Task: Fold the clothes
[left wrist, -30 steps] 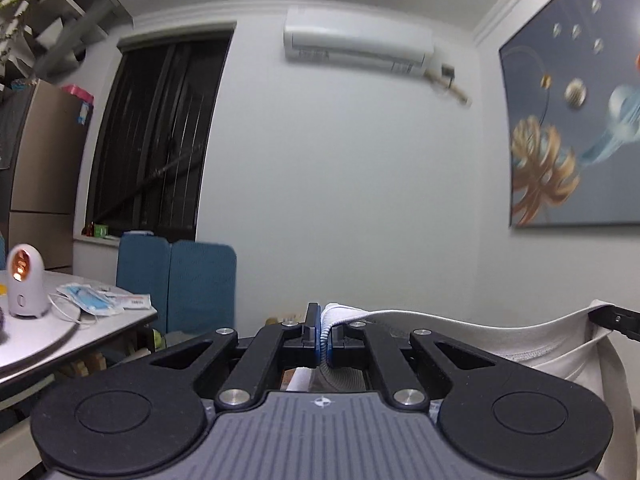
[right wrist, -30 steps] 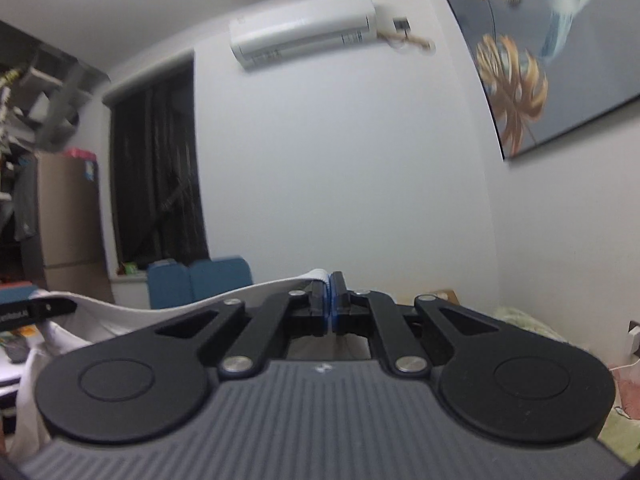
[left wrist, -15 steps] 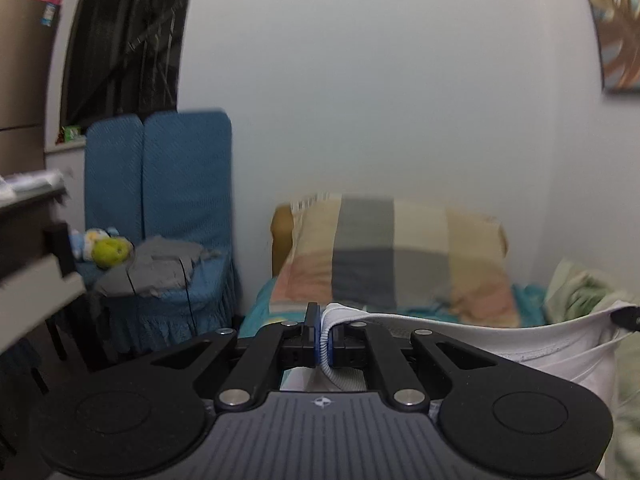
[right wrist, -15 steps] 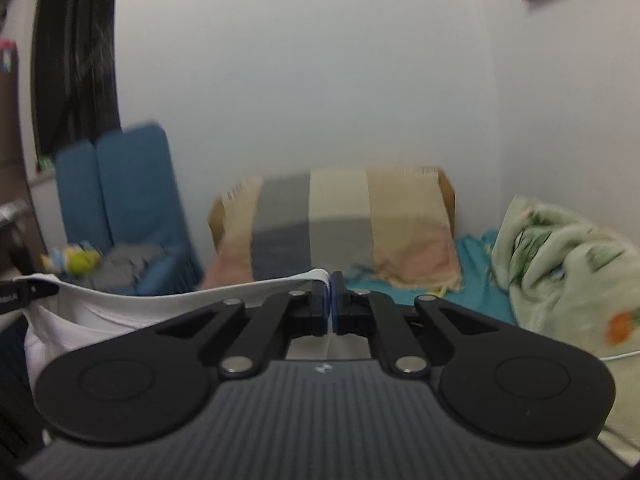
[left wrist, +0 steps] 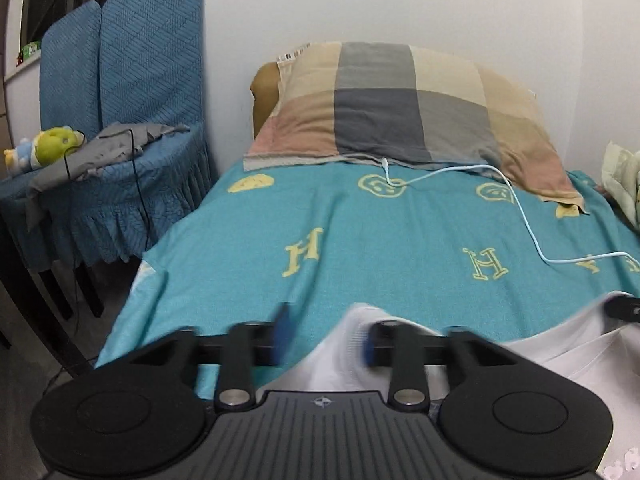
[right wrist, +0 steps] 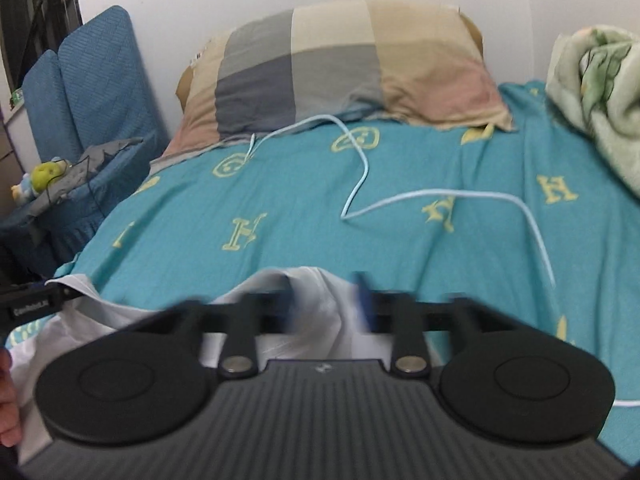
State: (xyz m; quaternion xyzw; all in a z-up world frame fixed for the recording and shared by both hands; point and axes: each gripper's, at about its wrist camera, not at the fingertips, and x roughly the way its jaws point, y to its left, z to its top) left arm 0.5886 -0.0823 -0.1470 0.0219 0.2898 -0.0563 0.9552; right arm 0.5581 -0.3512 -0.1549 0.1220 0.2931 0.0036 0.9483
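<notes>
A white garment [left wrist: 560,356] lies on the teal bed sheet [left wrist: 360,232] at the near edge of the bed. In the left wrist view, my left gripper [left wrist: 324,338] is open, its blue pads apart, with a fold of the garment's edge loose between the fingers. In the right wrist view, my right gripper [right wrist: 324,308] is also open, and the white garment [right wrist: 316,296] bunches between its fingers. The left gripper's tip also shows in the right wrist view [right wrist: 32,302] at the far left, and the right gripper's tip in the left wrist view [left wrist: 624,308].
A checked pillow [left wrist: 400,112] lies at the head of the bed. A light blue cable [right wrist: 400,200] winds across the sheet. A green blanket [right wrist: 600,92] is heaped at the right. Blue covered chairs [left wrist: 120,100] with a plush toy [left wrist: 44,152] stand left of the bed.
Both grippers tilted down from the wall toward the bed and lowered the garment onto the sheet. Both opened and let go of the white garment.
</notes>
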